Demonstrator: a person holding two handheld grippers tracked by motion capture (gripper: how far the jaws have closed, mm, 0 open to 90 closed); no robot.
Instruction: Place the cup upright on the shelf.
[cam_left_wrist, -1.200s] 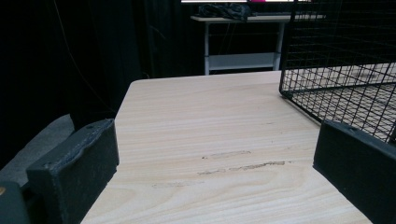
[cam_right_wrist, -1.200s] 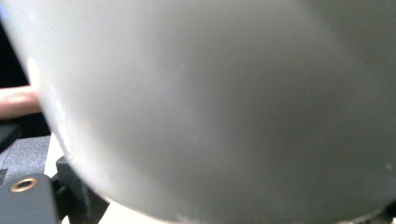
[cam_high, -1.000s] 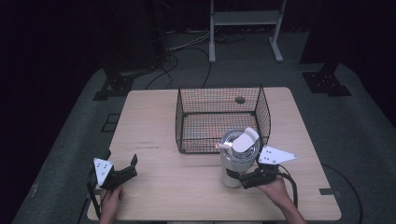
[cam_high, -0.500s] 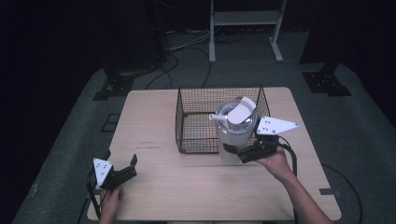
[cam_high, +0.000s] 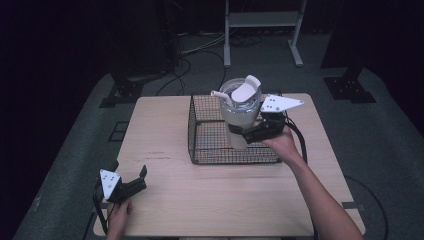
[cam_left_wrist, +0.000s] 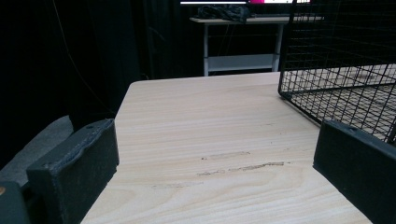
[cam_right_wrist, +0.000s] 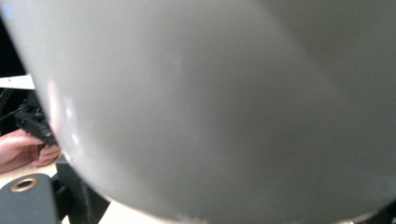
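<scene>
A pale grey tumbler (cam_high: 239, 114) with a white flip lid and straw hangs in the air above the black wire basket (cam_high: 200, 150), held upright. My right gripper (cam_high: 248, 134) is shut on its lower body from the right side. In the right gripper view the tumbler's wall (cam_right_wrist: 224, 107) is right against the camera. My left gripper (cam_high: 136, 180) rests low at the table's front left corner, open, with nothing between its jaws. In the left gripper view the basket (cam_left_wrist: 345, 79) stands ahead on the right, beyond bare wood.
The wooden table (cam_high: 165, 130) has bare room left of the basket and along the front. A metal stand (cam_high: 260, 30) and cables lie on the dark floor behind. The other hand (cam_right_wrist: 28, 149) appears at far left in the right gripper view.
My right gripper has lifted the tumbler from the table in front of the basket and carried it up and away, over the basket. The left gripper has stayed put.
</scene>
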